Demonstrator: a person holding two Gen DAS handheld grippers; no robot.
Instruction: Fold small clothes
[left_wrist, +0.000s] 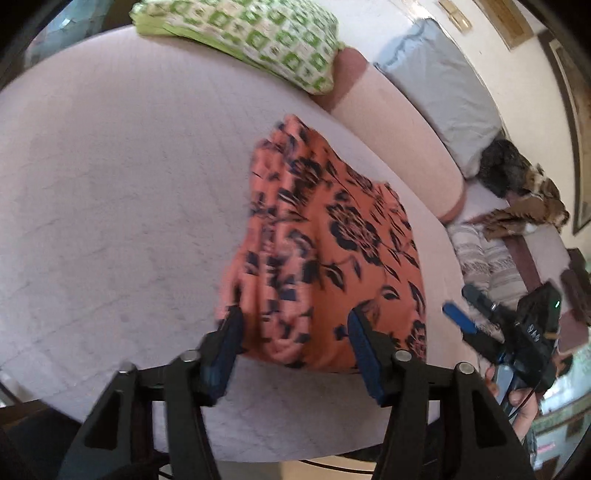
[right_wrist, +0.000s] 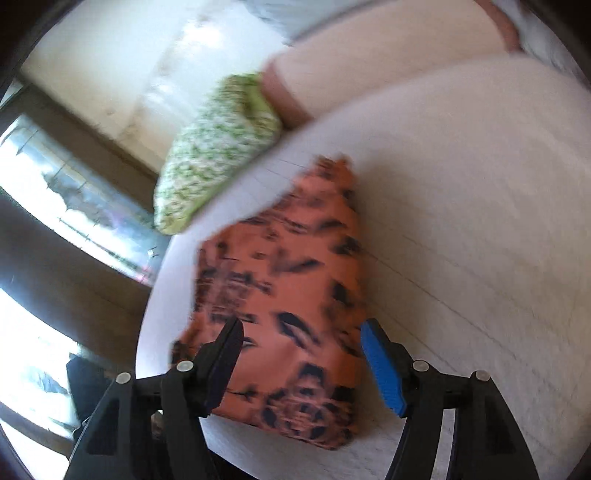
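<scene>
On white bedsheet: folded orange floral garment; both grippers' fingers released, grasping nothing.

The right wrist view is smeared by motion: the orange floral garment shows its dark print only as streaks, and the green-checked pillow is a speckled blur. In the left wrist view the garment's near edge sits behind the left claw, whose arms run off the bottom edge.
</scene>
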